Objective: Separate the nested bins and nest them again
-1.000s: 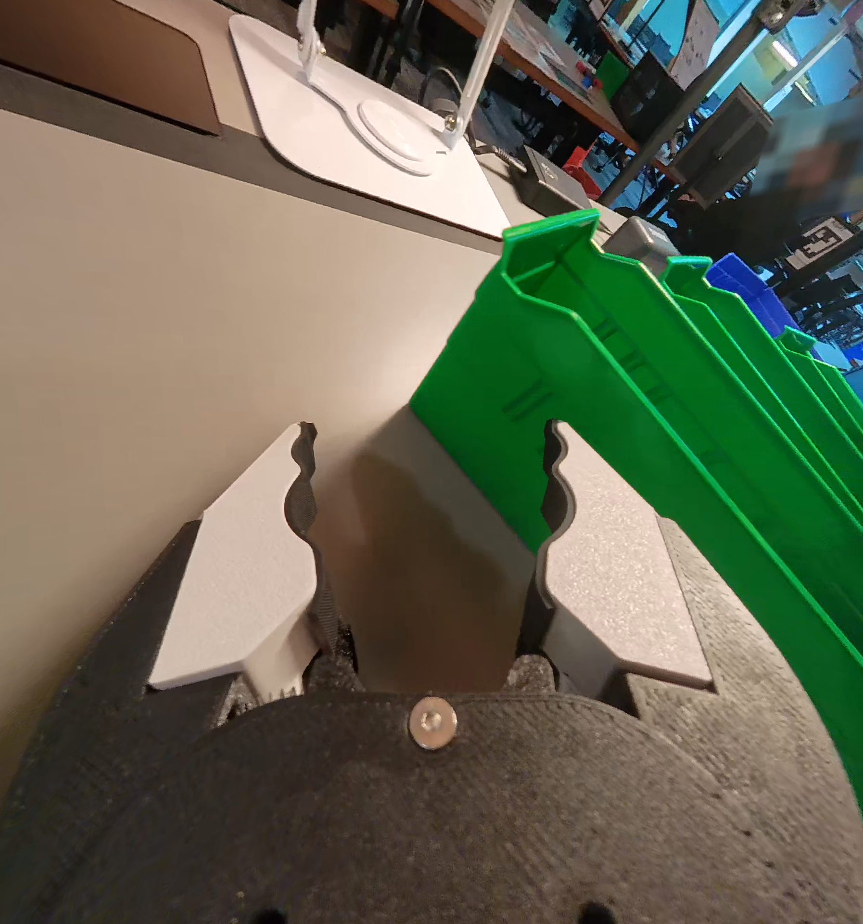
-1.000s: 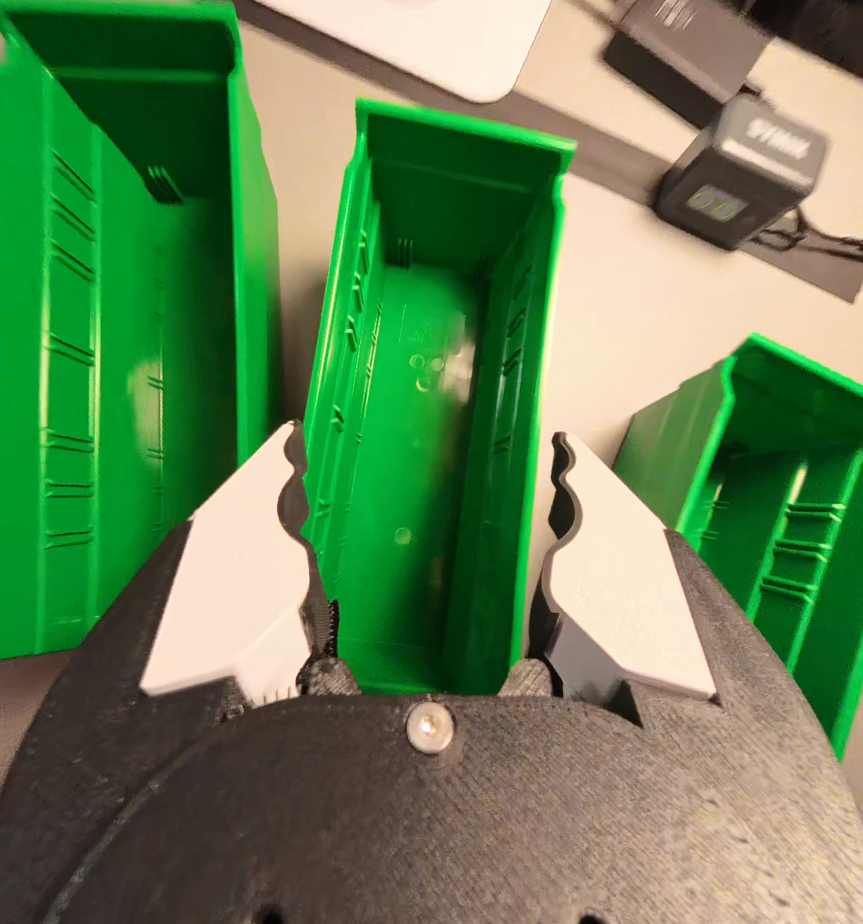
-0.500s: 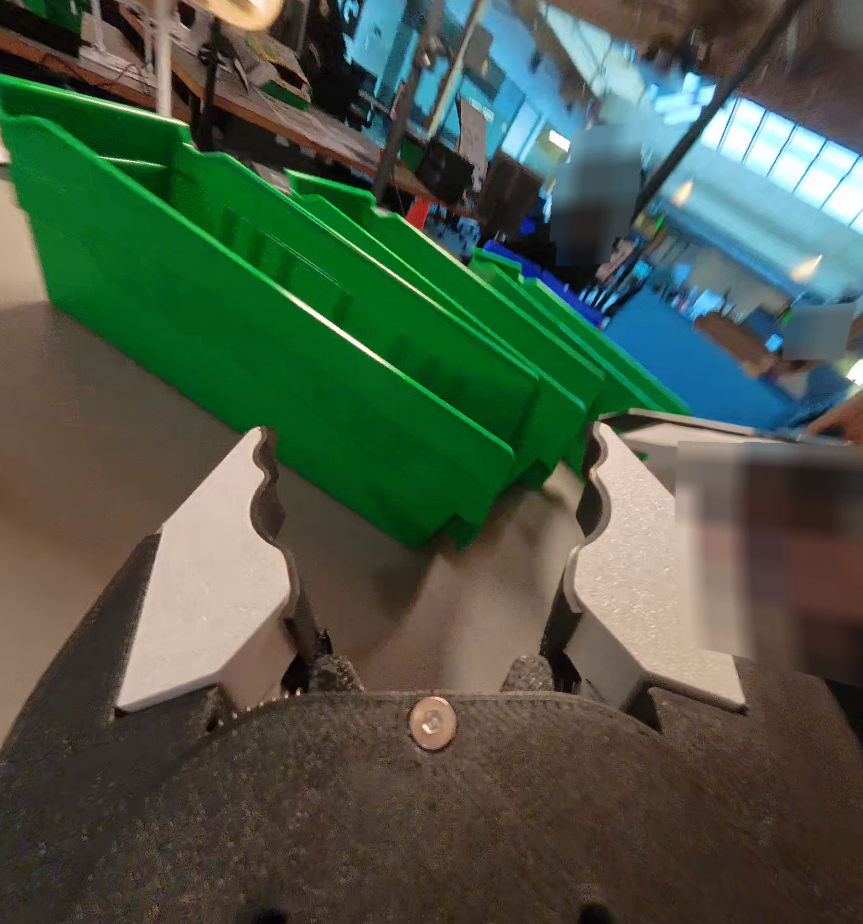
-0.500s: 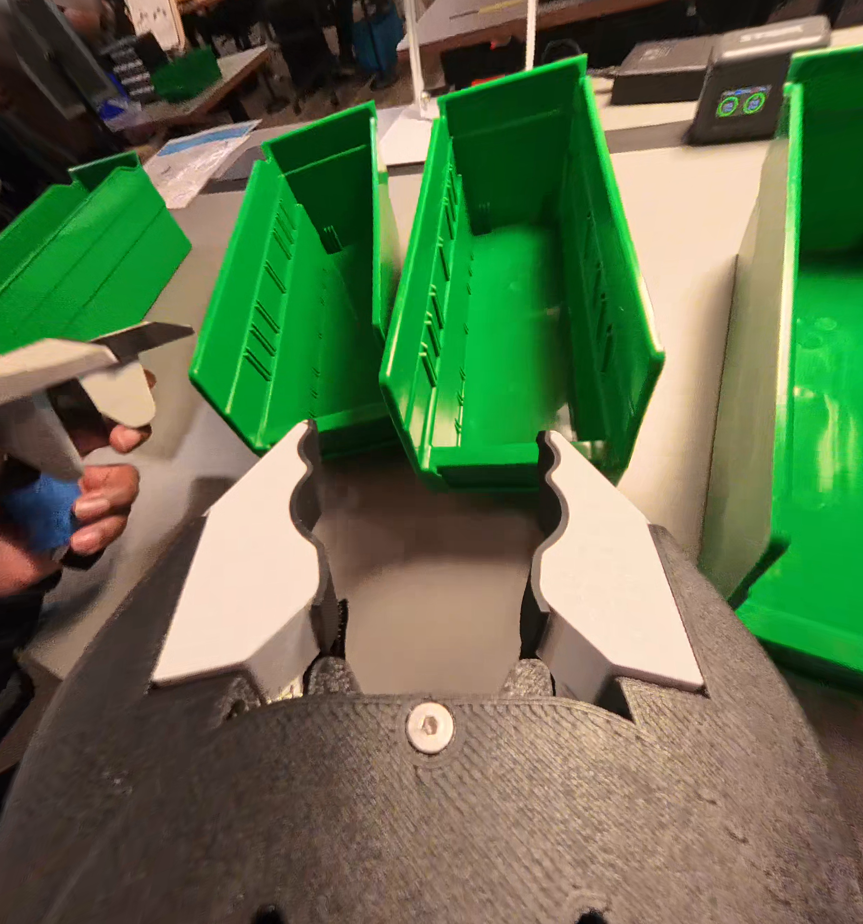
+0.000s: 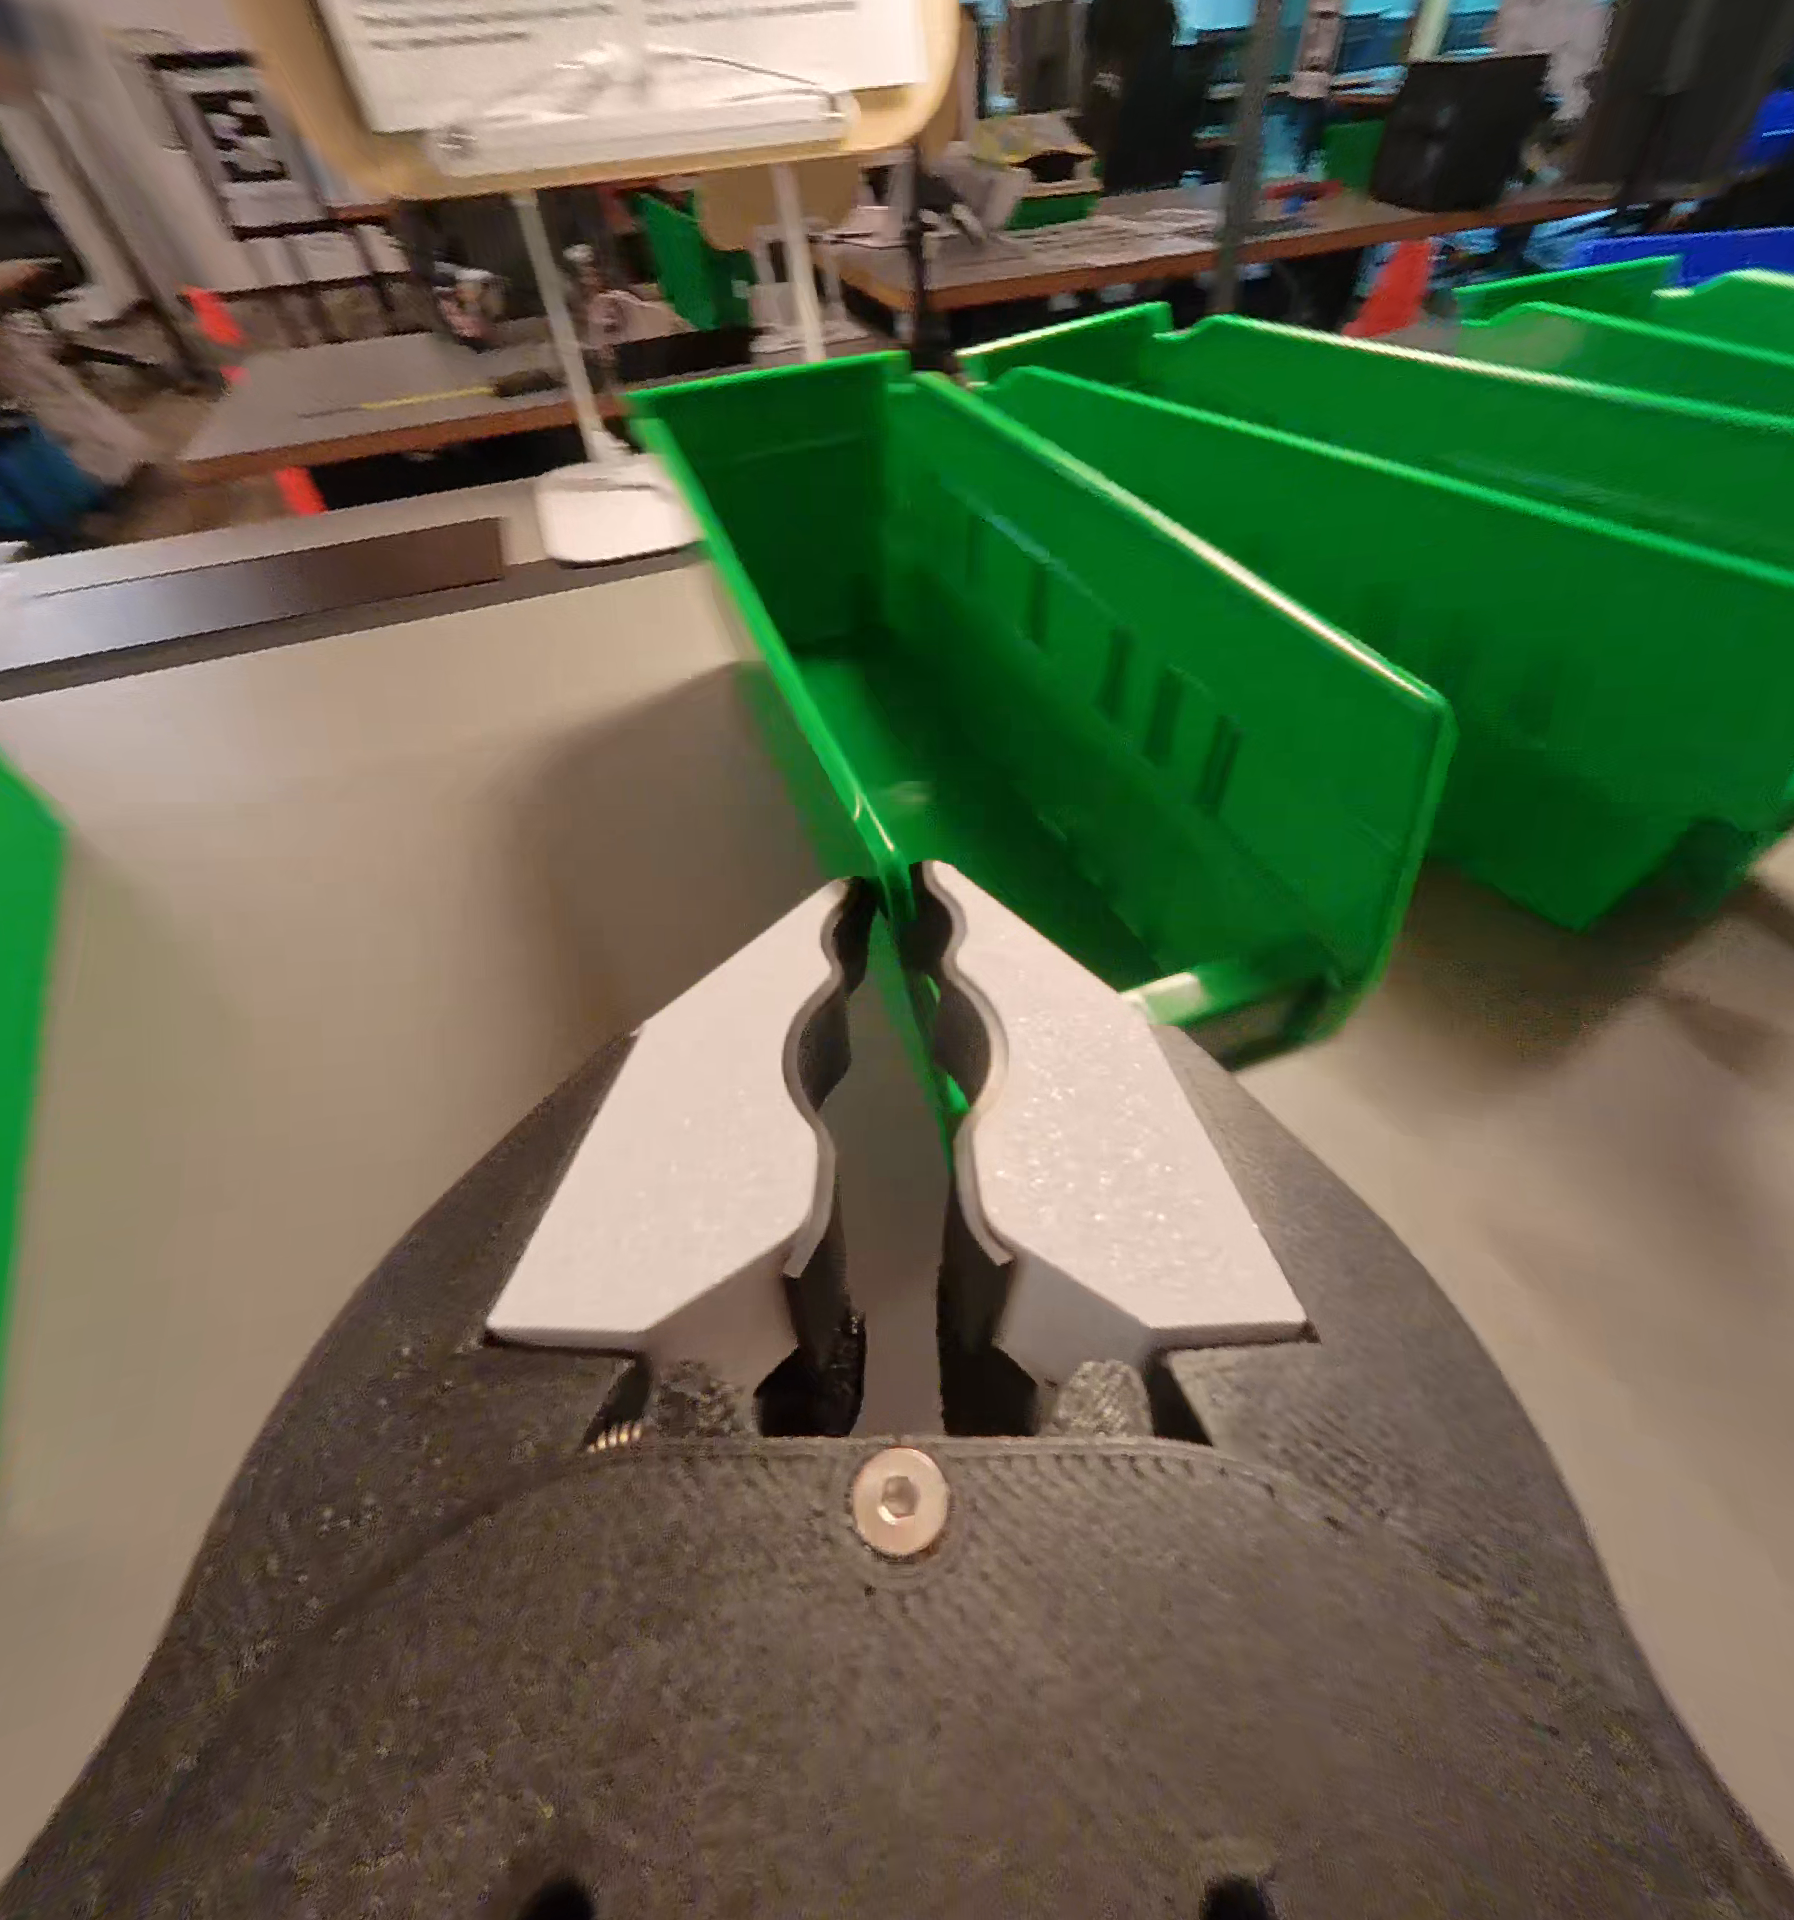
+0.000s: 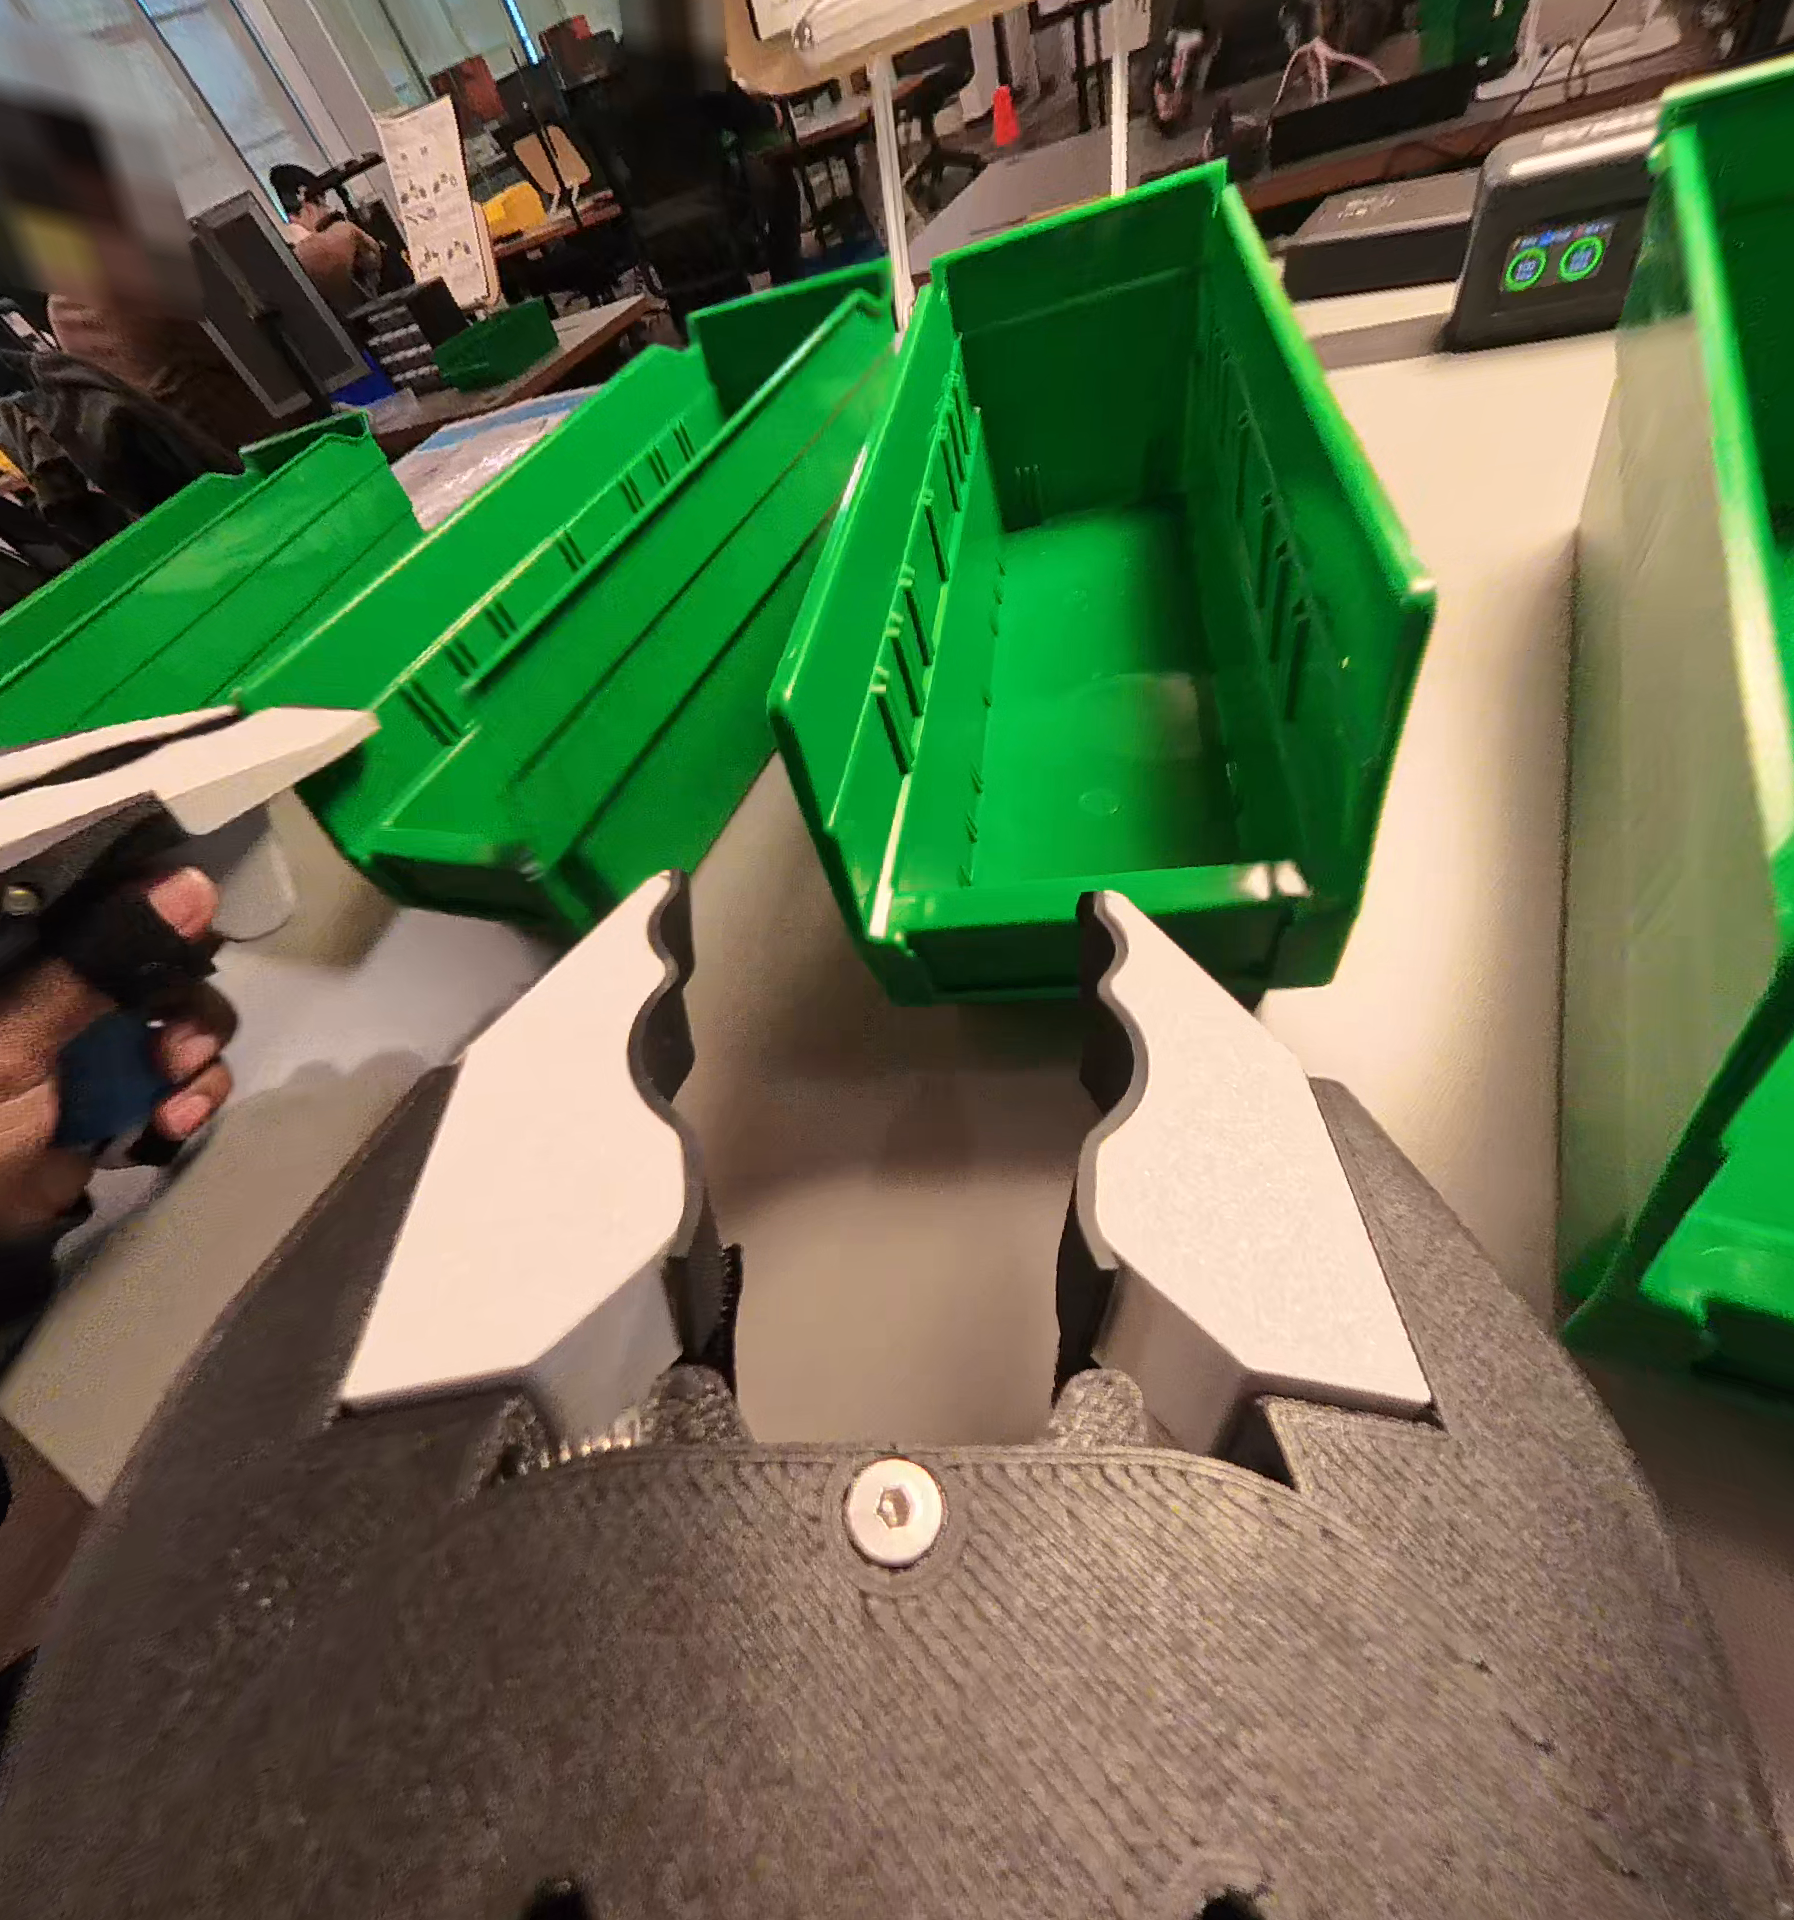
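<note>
My left gripper (image 5: 898,904): clenched on the thin side wall of a green bin (image 5: 1028,665), near its front corner; both pads press the plastic, one on each face of the wall.
My right gripper (image 6: 882,914): released, jaws wide, nothing between them; it hovers over the table (image 6: 872,1143) just short of the front lip of the middle bin (image 6: 1101,665).
Where the bins are: all apart on the tabletop, none nested. Seen from my right side, the pinched bin (image 6: 581,644) lies left of the middle bin, one more (image 6: 176,582) farther left, another (image 6: 1766,727) at the far right.
Step in hand, as I judge it: separating looks done; I am picking up the first bin to nest it again.
Doing it well: I hold only one wall near a corner, so the bin will likely sag and twist when lifted. Raise it slowly and keep it level.
Right side's help: steady the receiving bin by its front lip.
Seating it: line up back walls and long sides first, then lower straight down; skewed, I expect it to jam.
</note>
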